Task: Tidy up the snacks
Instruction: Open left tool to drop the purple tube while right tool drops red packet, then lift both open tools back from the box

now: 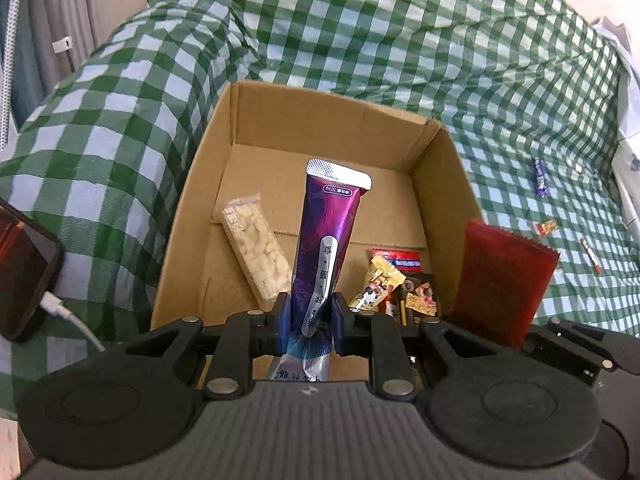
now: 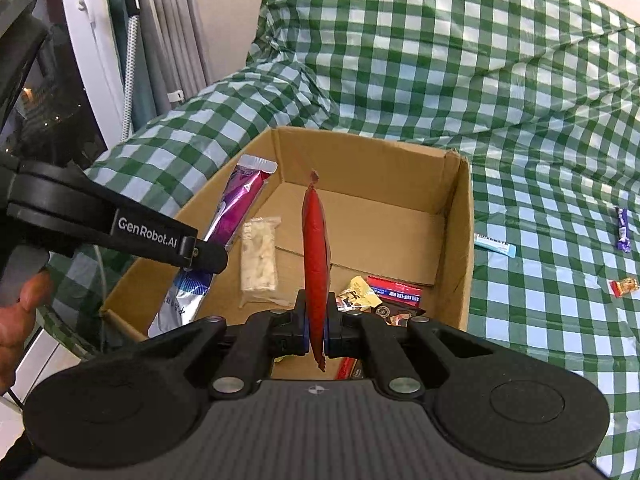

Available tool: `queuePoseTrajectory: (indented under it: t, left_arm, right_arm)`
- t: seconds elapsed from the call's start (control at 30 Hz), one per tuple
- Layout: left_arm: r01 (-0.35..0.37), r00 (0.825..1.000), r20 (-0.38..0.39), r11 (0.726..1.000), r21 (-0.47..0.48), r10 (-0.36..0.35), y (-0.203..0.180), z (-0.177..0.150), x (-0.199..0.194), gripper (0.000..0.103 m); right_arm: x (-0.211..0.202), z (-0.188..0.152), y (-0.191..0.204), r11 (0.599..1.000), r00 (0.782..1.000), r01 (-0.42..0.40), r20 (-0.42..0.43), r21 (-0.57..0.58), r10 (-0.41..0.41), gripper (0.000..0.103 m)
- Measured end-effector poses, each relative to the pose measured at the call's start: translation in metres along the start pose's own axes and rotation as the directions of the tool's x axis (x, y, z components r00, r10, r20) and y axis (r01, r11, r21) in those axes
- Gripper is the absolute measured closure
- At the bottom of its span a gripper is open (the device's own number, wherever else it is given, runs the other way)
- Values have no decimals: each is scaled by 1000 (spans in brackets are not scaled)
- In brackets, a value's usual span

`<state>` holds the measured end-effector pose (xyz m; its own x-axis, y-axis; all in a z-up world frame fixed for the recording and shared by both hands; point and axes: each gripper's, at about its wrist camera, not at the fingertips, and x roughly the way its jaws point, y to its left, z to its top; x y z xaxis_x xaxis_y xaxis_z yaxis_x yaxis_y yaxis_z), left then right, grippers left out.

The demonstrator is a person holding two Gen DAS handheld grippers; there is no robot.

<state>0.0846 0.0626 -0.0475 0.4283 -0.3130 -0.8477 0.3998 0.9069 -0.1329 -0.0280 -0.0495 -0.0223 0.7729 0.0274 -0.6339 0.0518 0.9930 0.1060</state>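
At the bottom centre of the left wrist view, the left tongs (image 1: pixel 310 322) are clamped on the lower part of a purple pouch (image 1: pixel 326 240), whose long axis runs straight up the frame, silver sealed end farthest from the camera and silver tail hanging back under the jaws. At the bottom centre of the right wrist view, the right tongs (image 2: pixel 317 322) are likewise closed on a red packet (image 2: pixel 316 256), seen edge-on, its long axis also pointing up and away from the jaws. In the left view that red packet (image 1: pixel 506 280) shows as a flat red sheet at lower right, just beside the box's right wall. Just beyond both pairs of tongs lies the cardboard box (image 1: pixel 432 152), open-topped, on a green checked cloth (image 1: pixel 400 40). So each held snack already hangs over the box's near portion, the purple pouch toward its left-centre and the red packet toward its centre. On the box floor, middle of the frame, a pale nut bar (image 1: pixel 256 252) lies diagonally at left, and a heap of small wrapped sweets (image 1: pixel 384 280) sits at right. Both hands seem equally placed for a drop; the judgement is that letting go is what remains for these two, and each packet would likely tip forward along its length. Farther off, at the right edge, several loose sweets (image 1: pixel 541 178) lie scattered on the cloth, well apart from the box.
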Motion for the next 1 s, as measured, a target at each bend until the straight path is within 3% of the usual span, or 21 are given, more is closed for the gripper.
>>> queuePoseTrajectory:
  t: [0.27, 0.37, 0.43, 0.47, 0.5, 0.53, 0.6, 0.7, 1.0]
  left_arm:
    - [-47, 997, -67, 999, 14, 47, 3, 1, 37, 80]
    - [-68, 994, -82, 997, 25, 70, 4, 1, 45, 74]
    - [-85, 993, -76, 996, 36, 88, 4, 2, 46, 37]
    - [-95, 993, -68, 995, 36, 98, 5, 2, 44, 5]
    - [-110, 993, -38, 993, 31, 112, 6, 2, 39, 0]
    - [-120, 993, 5, 992, 26, 120, 6, 1, 33, 0]
    - [-129, 991, 29, 991, 40, 127, 6, -1, 24, 0]
    - [-126, 992, 17, 991, 37, 125, 7, -7, 13, 0]
    - [-130, 987, 96, 990, 46, 125, -3, -64, -64, 0]
  right_arm:
    - [27, 1, -8, 1000, 999, 11, -44, 2, -11, 97]
    - [34, 1, -11, 1000, 998, 19, -55, 1, -19, 96]
    - [39, 3, -11, 999, 997, 36, -66, -9, -37, 92]
    - [39, 4, -11, 999, 997, 44, -70, -17, -45, 85]
    - [39, 6, -11, 998, 996, 62, -68, -25, -64, 62]
    - [36, 7, -12, 996, 995, 80, -58, -31, -81, 36]
    - [28, 7, -11, 993, 994, 104, -28, -48, -106, 19]
    - [11, 6, -7, 991, 994, 106, -18, -82, -108, 14]
    - [-58, -21, 20, 996, 997, 81, 13, -28, -81, 7]
